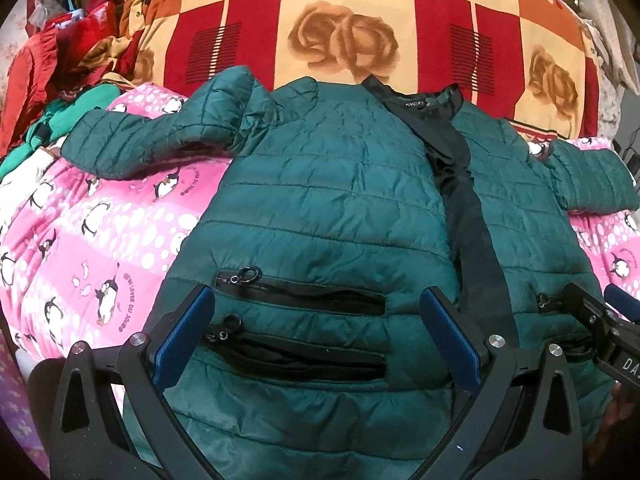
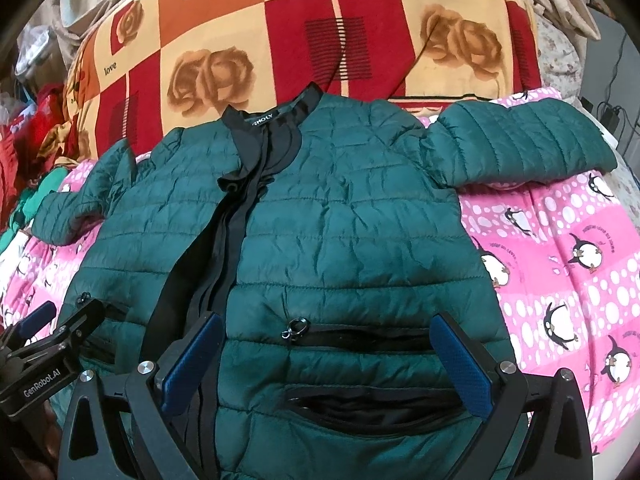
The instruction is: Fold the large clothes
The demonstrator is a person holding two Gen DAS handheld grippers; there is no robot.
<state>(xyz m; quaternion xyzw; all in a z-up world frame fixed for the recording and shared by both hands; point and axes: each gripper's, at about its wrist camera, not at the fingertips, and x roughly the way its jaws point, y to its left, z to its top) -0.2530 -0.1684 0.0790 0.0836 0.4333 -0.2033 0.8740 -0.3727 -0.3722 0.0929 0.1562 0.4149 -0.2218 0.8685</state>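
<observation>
Both grippers gape wide over the hem: left gripper [image 1: 316,328] above two zip pockets, right gripper [image 2: 326,354] likewise, gripping nothing. Beyond, the green quilted jacket [image 1: 332,184] lies front-up on a pink penguin blanket [image 1: 80,220], its hem cut off below. Farther back, a rose-patterned quilt [image 2: 280,48].

Green quilted jacket [image 2: 352,216] spread front-up on pink penguin blanket [image 2: 560,264], sleeves out to both sides, right gripper [image 2: 328,360] wide open over its pocket zips, left gripper [image 2: 56,320] at left edge
</observation>
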